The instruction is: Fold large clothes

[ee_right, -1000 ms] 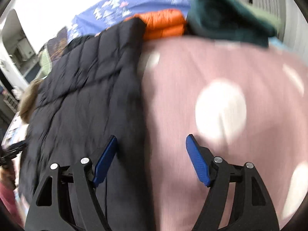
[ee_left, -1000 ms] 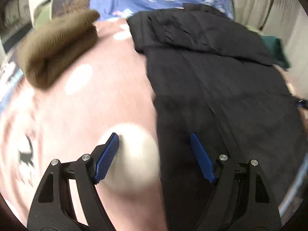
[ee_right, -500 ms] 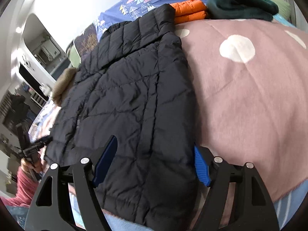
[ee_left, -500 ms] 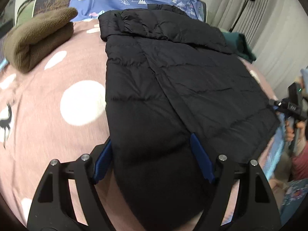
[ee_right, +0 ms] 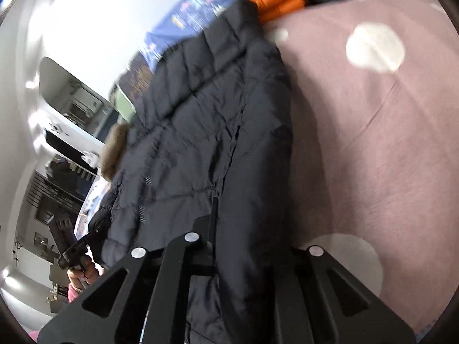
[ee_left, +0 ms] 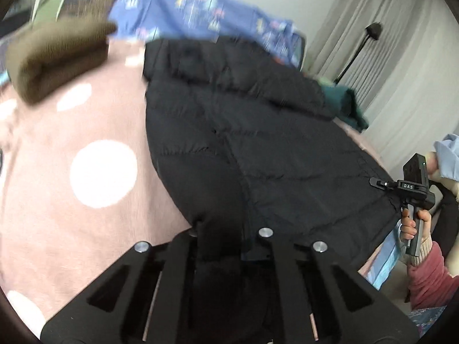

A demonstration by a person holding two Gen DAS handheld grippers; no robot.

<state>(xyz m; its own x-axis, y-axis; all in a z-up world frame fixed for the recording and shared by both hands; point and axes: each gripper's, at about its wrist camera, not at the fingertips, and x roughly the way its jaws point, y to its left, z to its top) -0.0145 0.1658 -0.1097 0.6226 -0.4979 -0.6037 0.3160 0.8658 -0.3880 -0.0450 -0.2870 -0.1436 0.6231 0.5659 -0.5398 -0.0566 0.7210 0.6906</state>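
Both grippers' fingers, left [ee_left: 226, 229] and right [ee_right: 243, 246], clamped on black puffer jacket [ee_left: 258, 143] hem over polka-dot bedspread [ee_left: 86, 200]

Both fisheye views bend hard toward dark round rims. Soft, even indoor light falls throughout. The wall [ee_right: 94, 11] up and left of the right tongs [ee_right: 243, 258] glares white. The black jacket [ee_left: 258, 143] ahead of the left tongs [ee_left: 226, 246] loses detail, and motion blur smears the blue bedding [ee_left: 200, 14] beyond.
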